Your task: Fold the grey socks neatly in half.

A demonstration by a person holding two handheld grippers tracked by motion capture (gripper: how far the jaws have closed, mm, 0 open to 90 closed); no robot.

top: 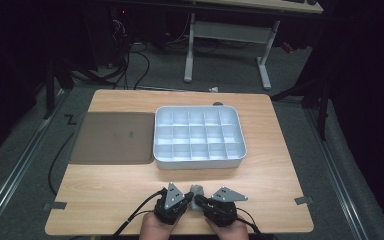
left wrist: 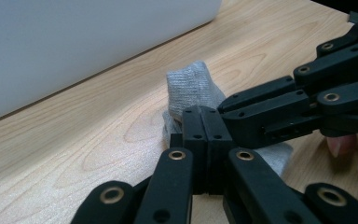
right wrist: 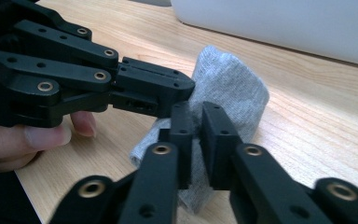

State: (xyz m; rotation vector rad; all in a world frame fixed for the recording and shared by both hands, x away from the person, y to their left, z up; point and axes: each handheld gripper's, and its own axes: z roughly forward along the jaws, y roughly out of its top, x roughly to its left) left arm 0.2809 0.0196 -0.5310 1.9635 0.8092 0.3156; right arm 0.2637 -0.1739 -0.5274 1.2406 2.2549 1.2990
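Observation:
A grey sock (top: 196,191) stands bunched on the wooden table near its front edge, between my two grippers. My left gripper (top: 189,199) has its jaws pressed flat together (left wrist: 200,112) and pinches the sock (left wrist: 191,86) at their tips. My right gripper (top: 200,201) comes in from the other side, tip to tip with the left. Its jaws (right wrist: 196,109) stand a narrow gap apart with a fold of the sock (right wrist: 233,88) between them, and the pads do not squeeze it. A hand's fingers show behind the left gripper (right wrist: 186,88).
A white box (top: 198,162) divided into several compartments sits mid-table, just beyond the grippers; its wall rises close behind the sock (left wrist: 74,42) (right wrist: 284,23). A flat brown tray (top: 112,137) lies to its left. Cables trail off the table's front edge. A desk frame stands on the floor beyond.

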